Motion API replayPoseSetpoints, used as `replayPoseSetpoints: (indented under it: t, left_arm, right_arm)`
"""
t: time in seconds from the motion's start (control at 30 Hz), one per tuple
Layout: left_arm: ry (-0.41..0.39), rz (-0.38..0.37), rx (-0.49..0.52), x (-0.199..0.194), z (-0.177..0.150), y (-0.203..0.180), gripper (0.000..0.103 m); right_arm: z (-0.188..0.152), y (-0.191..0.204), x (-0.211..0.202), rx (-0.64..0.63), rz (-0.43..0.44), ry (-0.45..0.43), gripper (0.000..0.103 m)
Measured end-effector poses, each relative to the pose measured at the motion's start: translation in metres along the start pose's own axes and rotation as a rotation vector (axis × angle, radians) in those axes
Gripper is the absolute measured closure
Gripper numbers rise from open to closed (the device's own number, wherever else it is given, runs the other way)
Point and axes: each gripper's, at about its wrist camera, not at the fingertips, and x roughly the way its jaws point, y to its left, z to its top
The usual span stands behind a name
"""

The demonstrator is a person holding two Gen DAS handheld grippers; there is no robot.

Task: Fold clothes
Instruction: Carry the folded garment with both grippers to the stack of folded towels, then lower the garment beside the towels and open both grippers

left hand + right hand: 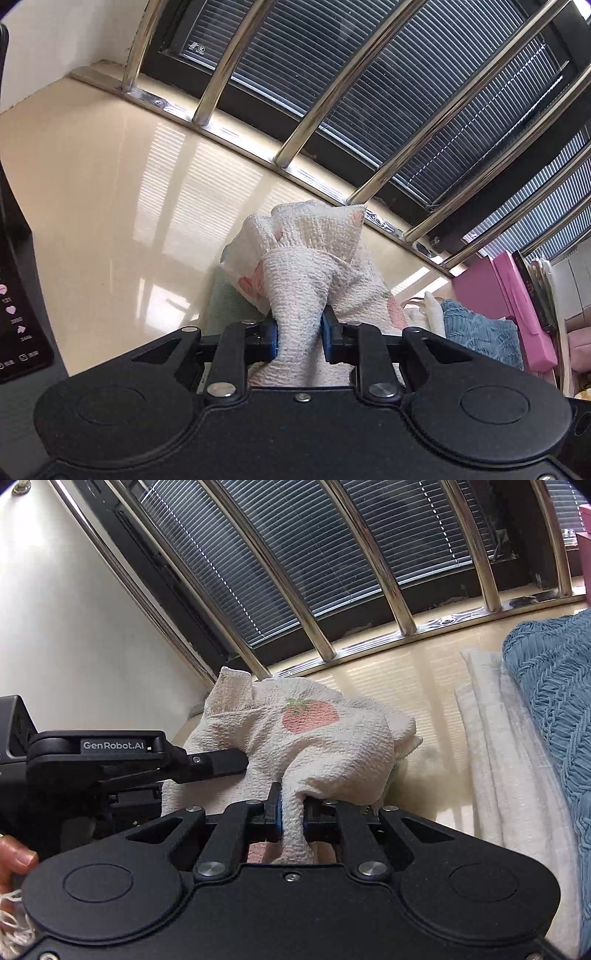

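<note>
A cream waffle-knit cloth with pink strawberry prints (pixel 314 258) is bunched up above the glossy beige sill. My left gripper (pixel 300 332) is shut on a gathered fold of it, the fabric squeezed between the blue pads. In the right wrist view the same cloth (pixel 314 731) drapes over my right gripper (pixel 291 814), which is shut on another fold. The left gripper (pixel 221 762) shows from the side at the left, its fingers buried in the cloth. The cloth's lower part is hidden behind the gripper bodies.
Steel bars (pixel 325 92) and a window with blinds (pixel 295 554) run along the back of the sill (pixel 110 203). A blue knit garment (pixel 550 701) and a folded white cloth (pixel 498 757) lie to the right. A pink box (pixel 517 306) stands far right, a dark screen (pixel 18 314) at the left.
</note>
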Motion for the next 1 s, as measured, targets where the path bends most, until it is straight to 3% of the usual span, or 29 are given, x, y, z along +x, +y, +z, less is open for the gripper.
replayPoseSetpoints:
  t: [0.07, 0.13, 0.17, 0.2, 0.3, 0.4, 0.47, 0.57, 0.67, 0.77, 0.93, 1.0]
  left_arm:
    - [-0.011, -0.028, -0.019, 0.004, -0.002, 0.007, 0.078]
    - [-0.001, -0.008, -0.061, 0.006, -0.001, 0.015, 0.062]
    - [0.004, 0.002, -0.082, 0.008, -0.001, 0.019, 0.04]
    - [0.005, 0.027, -0.096, 0.006, -0.001, 0.021, 0.029]
    - [-0.11, 0.026, 0.0, -0.022, -0.002, 0.015, 0.029]
    - [-0.242, -0.047, 0.127, -0.056, -0.003, -0.006, 0.028]
    - [-0.304, -0.102, 0.213, -0.07, -0.005, -0.023, 0.028]
    - [-0.248, -0.128, 0.293, -0.052, -0.004, -0.043, 0.032]
    - [-0.174, -0.133, 0.318, -0.021, -0.006, -0.053, 0.039]
    - [-0.123, -0.025, 0.334, 0.014, -0.012, -0.056, 0.039]
    - [-0.108, -0.011, 0.32, 0.023, -0.011, -0.056, 0.037]
    - [-0.102, -0.005, 0.314, 0.027, -0.011, -0.055, 0.028]
  right_arm:
    - [0.0, -0.002, 0.002, -0.005, -0.006, -0.01, 0.093]
    - [0.003, -0.003, 0.005, -0.012, -0.024, -0.007, 0.089]
    - [0.004, -0.003, 0.007, -0.016, -0.038, 0.001, 0.08]
    - [0.006, -0.002, 0.006, -0.023, -0.047, 0.008, 0.072]
    - [0.005, 0.007, -0.02, -0.099, -0.068, -0.056, 0.056]
    - [-0.01, 0.026, -0.059, -0.246, -0.072, -0.182, 0.046]
    - [-0.025, 0.041, -0.074, -0.344, -0.025, -0.212, 0.046]
    - [-0.046, 0.067, -0.075, -0.496, 0.037, -0.176, 0.057]
    - [-0.06, 0.078, -0.05, -0.616, -0.122, -0.147, 0.061]
    - [-0.059, 0.065, -0.025, -0.561, -0.174, -0.04, 0.064]
    - [-0.06, 0.048, -0.007, -0.484, -0.2, 0.019, 0.065]
    - [-0.06, 0.044, -0.002, -0.463, -0.207, 0.033, 0.064]
